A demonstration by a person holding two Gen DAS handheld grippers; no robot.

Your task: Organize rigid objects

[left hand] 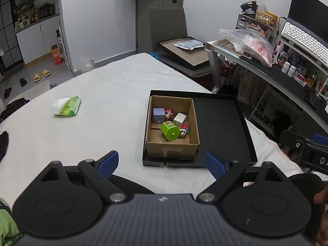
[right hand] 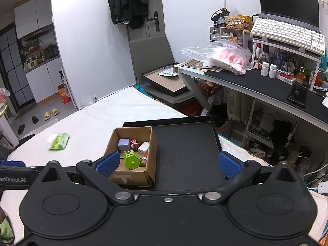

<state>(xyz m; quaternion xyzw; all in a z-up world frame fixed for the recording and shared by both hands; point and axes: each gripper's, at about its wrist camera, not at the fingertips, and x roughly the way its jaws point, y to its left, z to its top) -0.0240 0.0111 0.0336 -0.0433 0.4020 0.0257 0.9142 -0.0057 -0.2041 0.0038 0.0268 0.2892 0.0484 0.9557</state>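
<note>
Toys fill the cardboard box [left hand: 171, 127] at the black tray's [left hand: 223, 123] left end, twelve o'clock of the left gripper [left hand: 162, 164], eleven o'clock of the right gripper [right hand: 167, 164]; both gape wide, empty.

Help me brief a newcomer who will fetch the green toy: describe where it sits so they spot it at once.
On the white-covered table lies a shallow black tray; in its left part stands an open cardboard box. The green toy lies in that box towards the near wall, a bright lime block with a red label, the only green piece among a lilac cube, a white cube and small figurines.
</note>
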